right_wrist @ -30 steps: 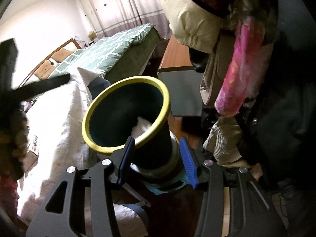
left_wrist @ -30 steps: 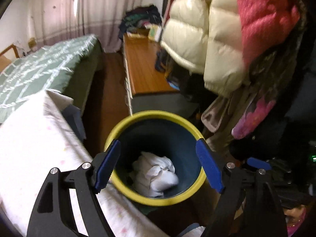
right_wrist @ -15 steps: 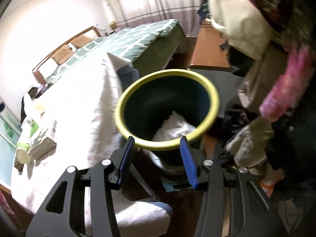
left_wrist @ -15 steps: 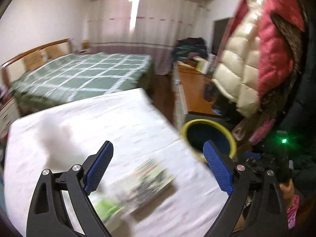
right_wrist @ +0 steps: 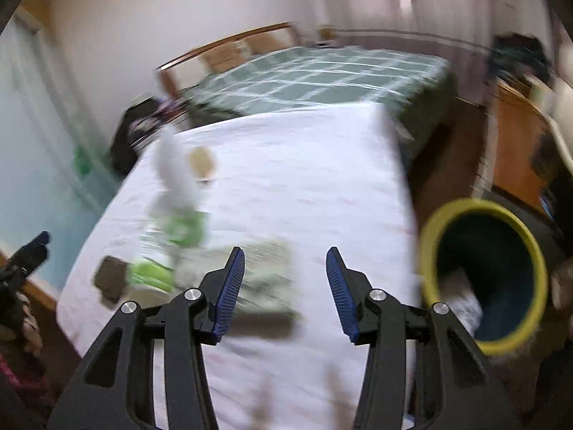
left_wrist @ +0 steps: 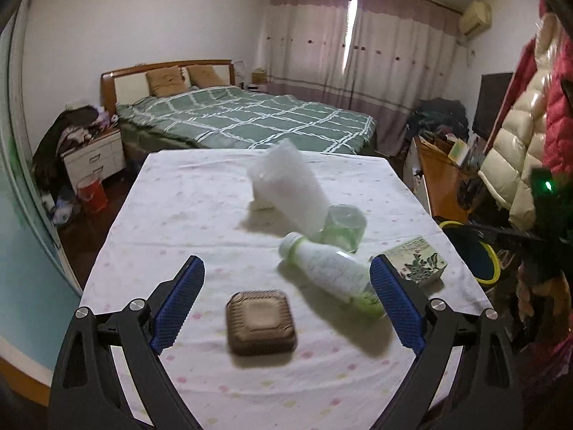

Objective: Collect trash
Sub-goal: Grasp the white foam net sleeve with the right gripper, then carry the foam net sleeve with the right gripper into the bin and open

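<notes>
The bench [left_wrist: 200,215], under a white cloth, carried the trash: a clear bag [left_wrist: 290,186], a bottle [left_wrist: 329,272], a brown box [left_wrist: 261,322]. The right view was blurred; the bin [right_wrist: 483,276] sat beside the bench, partly cut off. The left hand-held gripper [left_wrist: 286,301], just opened wide, hung empty above the box. The right hand-held gripper [right_wrist: 284,290] stood half-spread, empty.

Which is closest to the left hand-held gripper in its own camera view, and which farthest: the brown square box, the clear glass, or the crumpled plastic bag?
1. Brown square box: nearest, lying between the open fingers of the left hand-held gripper.
2. Clear glass: mid-table, to the right.
3. Crumpled plastic bag: farthest, toward the bed.
</notes>
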Motion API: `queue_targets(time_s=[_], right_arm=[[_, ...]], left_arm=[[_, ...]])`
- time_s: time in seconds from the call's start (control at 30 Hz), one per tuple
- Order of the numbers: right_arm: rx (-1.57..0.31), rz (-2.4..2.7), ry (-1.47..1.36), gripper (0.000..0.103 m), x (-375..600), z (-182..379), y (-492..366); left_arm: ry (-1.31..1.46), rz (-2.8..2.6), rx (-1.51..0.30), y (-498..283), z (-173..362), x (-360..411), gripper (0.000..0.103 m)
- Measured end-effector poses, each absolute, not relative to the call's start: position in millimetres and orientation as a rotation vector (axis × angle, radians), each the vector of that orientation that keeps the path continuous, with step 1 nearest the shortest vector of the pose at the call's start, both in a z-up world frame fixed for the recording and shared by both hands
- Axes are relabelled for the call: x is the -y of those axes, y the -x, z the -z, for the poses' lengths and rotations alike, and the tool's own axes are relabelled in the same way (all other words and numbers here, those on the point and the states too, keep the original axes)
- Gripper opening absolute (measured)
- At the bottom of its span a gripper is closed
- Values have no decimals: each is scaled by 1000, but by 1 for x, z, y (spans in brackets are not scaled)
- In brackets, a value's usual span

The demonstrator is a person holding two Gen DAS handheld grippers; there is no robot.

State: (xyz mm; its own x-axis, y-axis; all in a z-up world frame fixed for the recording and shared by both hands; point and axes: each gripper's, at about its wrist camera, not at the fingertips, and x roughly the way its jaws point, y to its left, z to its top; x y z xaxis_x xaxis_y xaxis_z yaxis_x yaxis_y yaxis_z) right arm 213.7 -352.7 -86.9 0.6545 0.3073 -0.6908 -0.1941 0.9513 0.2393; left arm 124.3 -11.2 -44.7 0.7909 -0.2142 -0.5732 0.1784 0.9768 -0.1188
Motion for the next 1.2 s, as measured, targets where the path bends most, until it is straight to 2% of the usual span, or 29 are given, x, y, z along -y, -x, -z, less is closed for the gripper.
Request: queue_targets(time_s=[0.33,0.43,0.77,0.8,0.83,0.87,0.9,0.93,1.2], right_arm=[[-851,-447,-15,46,225,79,-283],[-882,-444,52,58,200,82,-316],[-1039,-407,217,60,154,123,-390],[-1043,-408,212,57,154,125,-390],[-1048,-411,205,39,154,127,-390],[-1054,-413,197,32,154,127,-390],[-1050,-417,183,31,156,127,-389],[-1039,-418,178,24,157,125,-388],[-915,-444,85,20,184,83,-359]], left_arm=[[105,198,-643,-121,61,-6,93],[116,193,-650,-121,64,-9,93],[163,191,-672,-124,74,-21,93],[164,193,-672,-125,74,-22,93],[164,196,-673,-124,74,-22,93],[165,198,-675,-126,75,-21,93],[166,200,-679,-126,76,-21,93],[167,201,-682,-128,77,-22,93],[158,219,-694,-131,81,-13,93]])
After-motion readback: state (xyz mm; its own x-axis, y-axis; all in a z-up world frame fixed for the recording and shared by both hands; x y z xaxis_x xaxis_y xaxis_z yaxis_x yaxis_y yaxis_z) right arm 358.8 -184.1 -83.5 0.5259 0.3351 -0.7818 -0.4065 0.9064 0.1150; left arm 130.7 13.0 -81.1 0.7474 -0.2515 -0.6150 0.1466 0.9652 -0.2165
